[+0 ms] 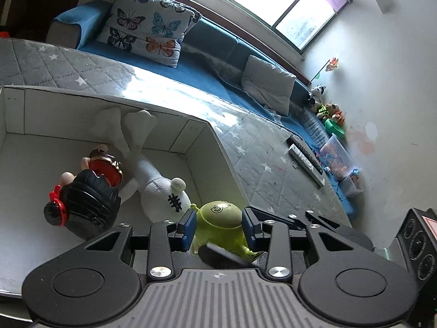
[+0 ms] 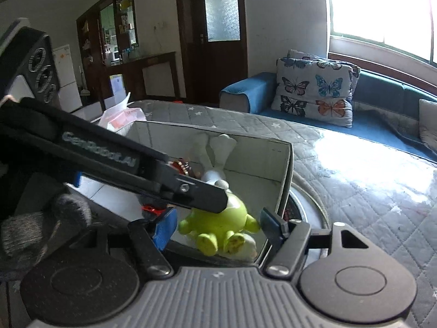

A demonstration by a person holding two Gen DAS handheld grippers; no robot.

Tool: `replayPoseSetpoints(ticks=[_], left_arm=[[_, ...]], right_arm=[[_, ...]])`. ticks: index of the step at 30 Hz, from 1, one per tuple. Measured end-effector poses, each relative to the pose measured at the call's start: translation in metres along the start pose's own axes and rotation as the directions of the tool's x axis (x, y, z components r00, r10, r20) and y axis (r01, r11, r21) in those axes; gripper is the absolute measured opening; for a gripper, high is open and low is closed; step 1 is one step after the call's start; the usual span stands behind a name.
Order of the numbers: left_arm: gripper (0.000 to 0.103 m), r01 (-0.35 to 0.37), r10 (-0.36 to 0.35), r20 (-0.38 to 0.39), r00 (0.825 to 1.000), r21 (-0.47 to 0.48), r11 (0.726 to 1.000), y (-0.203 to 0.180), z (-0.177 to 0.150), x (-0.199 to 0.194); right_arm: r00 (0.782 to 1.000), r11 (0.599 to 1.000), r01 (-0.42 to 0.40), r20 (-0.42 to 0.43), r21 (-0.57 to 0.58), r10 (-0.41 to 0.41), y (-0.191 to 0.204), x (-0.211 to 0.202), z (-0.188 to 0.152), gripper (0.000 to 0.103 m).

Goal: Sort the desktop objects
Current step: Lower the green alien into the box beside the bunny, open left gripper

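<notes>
In the white cardboard box [image 1: 191, 136] ahead of us a white plush rabbit [image 1: 161, 191] lies with its ears toward twelve o'clock, and a dark-haired doll [image 1: 90, 196] in red rests against it at nine o'clock. Our left gripper [image 1: 218, 225] pinches the green alien toy [image 1: 221, 218] at the box's near edge, head forward toward twelve, feet back toward us. From our right gripper [image 2: 218, 225], jaws spread, the left gripper's finger crosses over the toy.

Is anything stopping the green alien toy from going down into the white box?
Nothing visible blocks it. The left hand-held gripper holds the green alien toy over the white box, near its right wall. The white bunny doll lies just beside the drop spot.
</notes>
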State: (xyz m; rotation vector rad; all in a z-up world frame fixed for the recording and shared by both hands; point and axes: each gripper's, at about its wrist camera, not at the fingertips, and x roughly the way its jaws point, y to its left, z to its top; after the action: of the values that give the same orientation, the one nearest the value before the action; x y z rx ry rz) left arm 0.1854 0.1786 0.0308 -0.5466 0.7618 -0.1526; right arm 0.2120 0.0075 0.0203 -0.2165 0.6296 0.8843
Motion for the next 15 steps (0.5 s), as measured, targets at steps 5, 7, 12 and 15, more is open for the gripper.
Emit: replayPoseSetpoints(ticks=[5,7,12,15], left_arm=[[0.040,-0.050,0.050,0.004,0.999,0.060,0.997,-0.012,-0.005,0.003],[0.040,-0.061,0.061,0.005,0.998,0.077,0.995,-0.016,-0.007,0.005],[0.041,-0.053,0.053,-0.009,0.999,0.057,0.997,-0.016,-0.011,0.002],[0.041,-0.033,0.033,0.005,0.999,0.027,0.999,-0.014,-0.012,-0.007]], right_arm=[[0.999,1.000,0.021,0.030,-0.006,-0.020,0.005,-0.015,-0.008,0.079],[0.999,1.000,0.021,0.038,0.003,-0.021,0.005,-0.021,-0.010,0.079],[0.998,0.999,0.035,0.054,0.019,-0.036,0.006,-0.040,-0.021,0.082],[0.997,0.999,0.041,0.060,0.029,-0.043,0.006,-0.051,-0.030,0.082]])
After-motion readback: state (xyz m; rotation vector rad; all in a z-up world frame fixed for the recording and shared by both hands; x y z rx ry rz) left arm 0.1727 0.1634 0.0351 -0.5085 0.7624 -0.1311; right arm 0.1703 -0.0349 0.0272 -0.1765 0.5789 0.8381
